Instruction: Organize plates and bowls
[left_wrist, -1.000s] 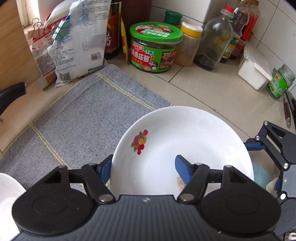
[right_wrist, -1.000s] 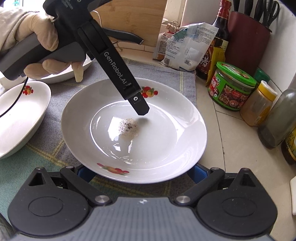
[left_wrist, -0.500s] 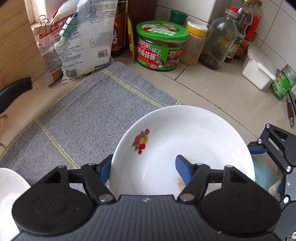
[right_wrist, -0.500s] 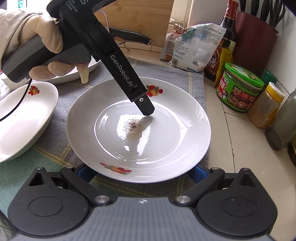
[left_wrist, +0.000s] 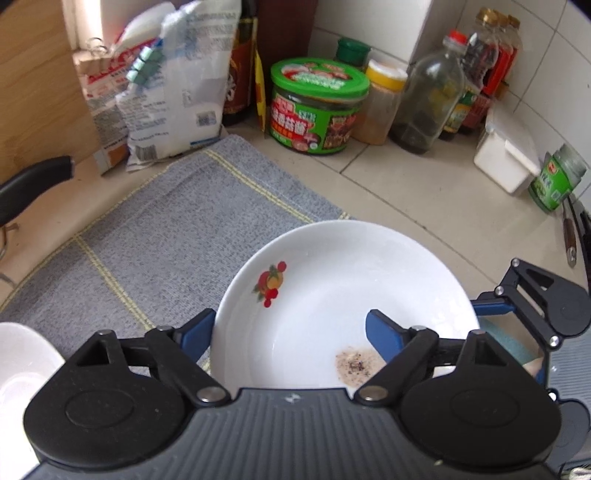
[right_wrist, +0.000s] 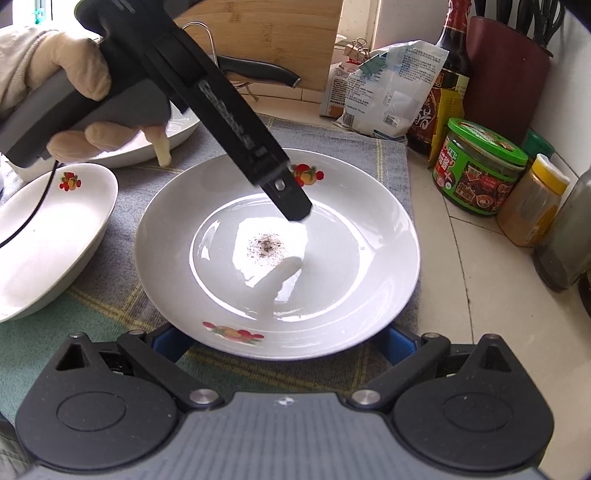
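Here, along my left gripper, the jaws have just been opening: the blue fingers stand wide, one outside the near rim of the white round ceramic plate with red fruit prints, the other over its inside, neither pad pressing on it. The plate sits partly on the grey woven cloth with yellow stripes, a dark speckled smear near its centre, and the green-lidded jar stands behind on the tiled counter. From my right gripper, both blue fingertips sit wide apart under the plate's near edge; whether they touch it I cannot tell. My gloved left hand holds the other gripper over the plate, and a white oval dish lies just beside it.
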